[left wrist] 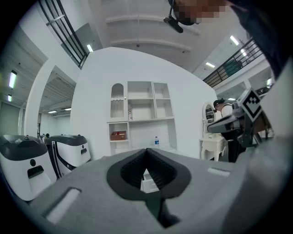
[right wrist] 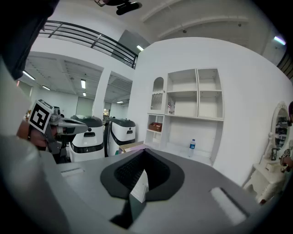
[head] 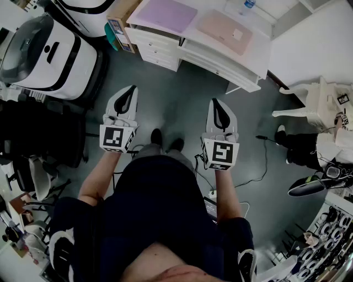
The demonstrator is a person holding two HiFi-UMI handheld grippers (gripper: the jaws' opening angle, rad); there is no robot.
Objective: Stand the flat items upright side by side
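Note:
Two flat items lie on the white desk (head: 212, 57) ahead of me: a lilac one (head: 167, 15) on the left and a pink one (head: 225, 31) on the right, both lying flat. My left gripper (head: 132, 88) and right gripper (head: 214, 102) are held side by side above the grey floor, short of the desk, pointing toward it. In the left gripper view the left gripper (left wrist: 146, 150) has its jaws together with nothing between them. The right gripper (right wrist: 144, 151) looks the same in its own view. A white shelf unit (left wrist: 142, 109) stands behind the desk.
A water bottle (head: 247, 5) stands at the desk's back edge. White machines (head: 44, 55) and a cardboard box (head: 120, 22) are at the left. A white dressing table (head: 317, 102) stands at the right, and a cable (head: 259, 160) runs across the floor.

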